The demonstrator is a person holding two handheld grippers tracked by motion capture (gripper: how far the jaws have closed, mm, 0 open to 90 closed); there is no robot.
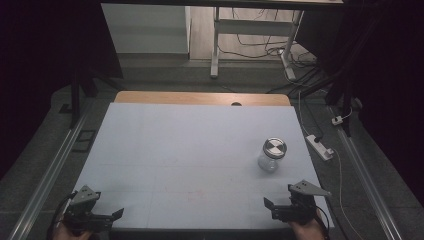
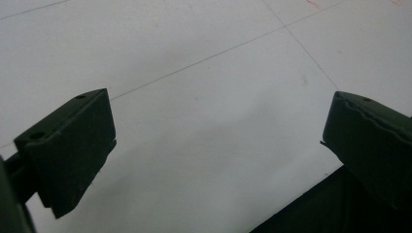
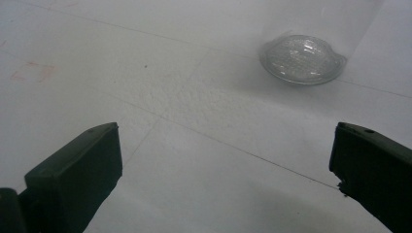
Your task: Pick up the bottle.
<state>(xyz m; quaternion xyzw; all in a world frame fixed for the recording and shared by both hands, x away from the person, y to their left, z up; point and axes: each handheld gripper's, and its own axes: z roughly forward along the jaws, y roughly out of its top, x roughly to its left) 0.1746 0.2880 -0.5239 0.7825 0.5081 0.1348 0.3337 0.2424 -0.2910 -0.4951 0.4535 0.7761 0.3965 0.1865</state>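
Observation:
A clear glass jar with a silver metal lid stands upright on the white table top, right of centre. In the right gripper view the jar's base sits ahead and to the right of the jaws. My right gripper rests near the table's front right edge, jaws wide apart, nothing between them. My left gripper is at the front left corner, also open and empty. Both are well apart from the jar.
A wooden strip borders the table's far edge. A white power strip and cables lie on the floor to the right. A desk frame stands beyond the table. Metal rails run along both sides.

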